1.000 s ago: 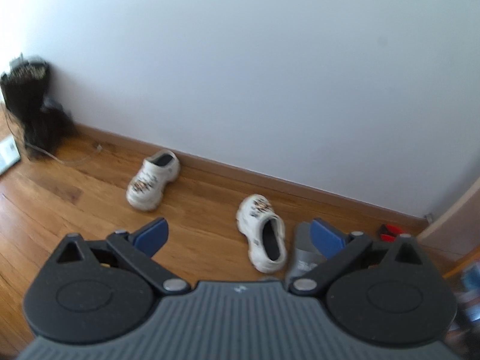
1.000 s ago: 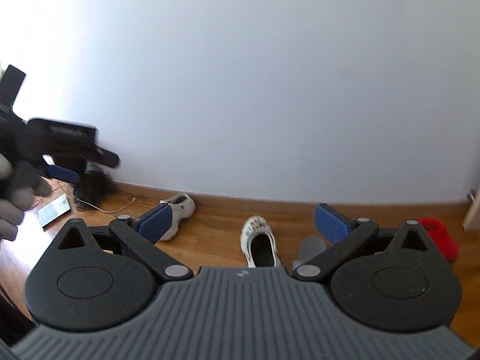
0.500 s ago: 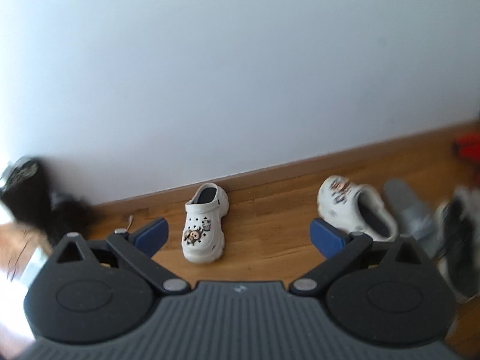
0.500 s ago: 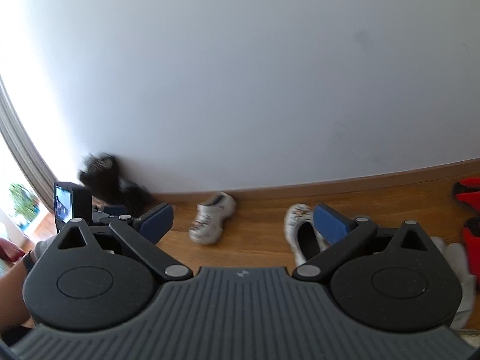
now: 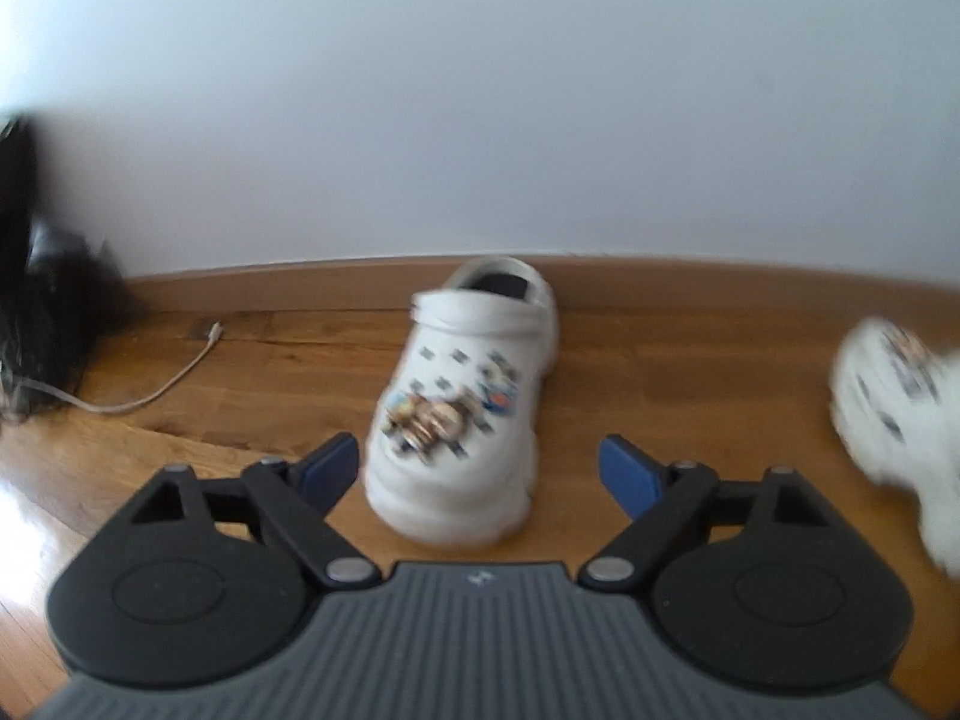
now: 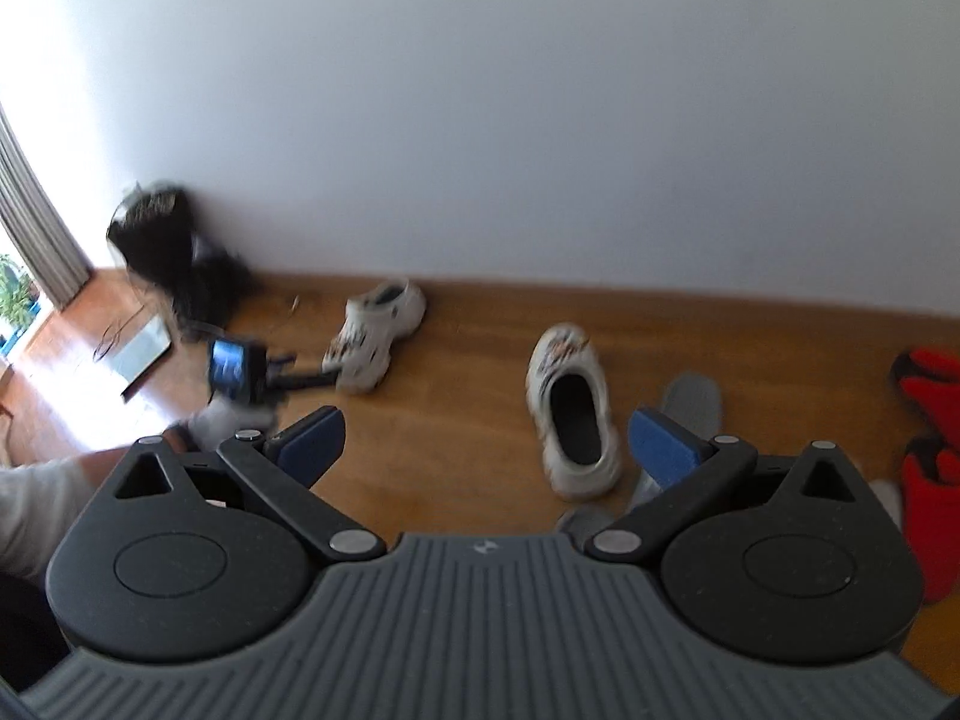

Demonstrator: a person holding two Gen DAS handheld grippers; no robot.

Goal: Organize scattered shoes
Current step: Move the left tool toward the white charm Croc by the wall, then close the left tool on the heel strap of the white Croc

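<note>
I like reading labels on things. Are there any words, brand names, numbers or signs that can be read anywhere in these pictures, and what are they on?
None can be read.
Small pale mark on each gripper's grey body: too small to read.
Charms on the near white clog: blurred, no letters legible.
Lit screen on the left gripper: too blurred to read.

We note that the left gripper (image 5: pixel 477 465) and the right gripper (image 6: pixel 486 441) match: blue pads (image 5: pixel 327 468) on black linkage arms, silver pivot screws, round black housings, ribbed grey body. A white sleeve (image 6: pixel 36 510) shows at the right view's edge.
</note>
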